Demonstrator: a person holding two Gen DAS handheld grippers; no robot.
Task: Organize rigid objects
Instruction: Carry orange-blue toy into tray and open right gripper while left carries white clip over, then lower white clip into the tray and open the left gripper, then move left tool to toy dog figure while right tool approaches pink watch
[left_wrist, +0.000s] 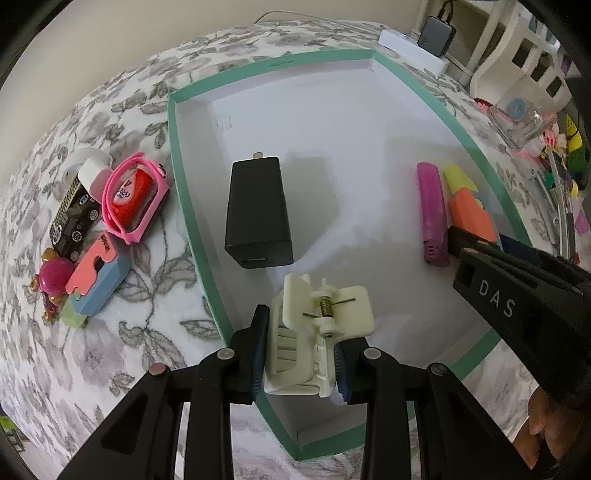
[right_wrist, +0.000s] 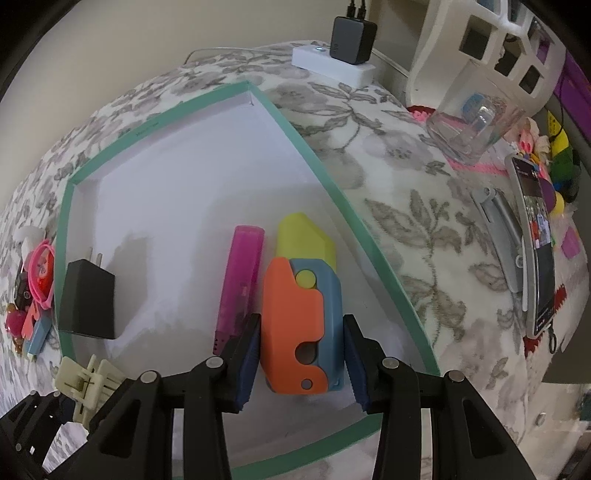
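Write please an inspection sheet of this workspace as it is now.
Surface: floral cloth, green-rimmed tray.
Job's things: black charger, purple lighter and orange-yellow toy in tray; white hair clip held.
Clutter: small toys beside tray; glass, phone.
Grippers: left hand-held gripper shut on clip; right hand-held gripper around toy, contact unclear.
Cables: on plugged adapter.
Surroundings: white rack.

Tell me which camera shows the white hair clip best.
The left wrist view: the white hair clip sits centred and close, clamped by the left gripper, with its spring and teeth plain. The right wrist view catches it only at the lower left edge, small and partly hidden.
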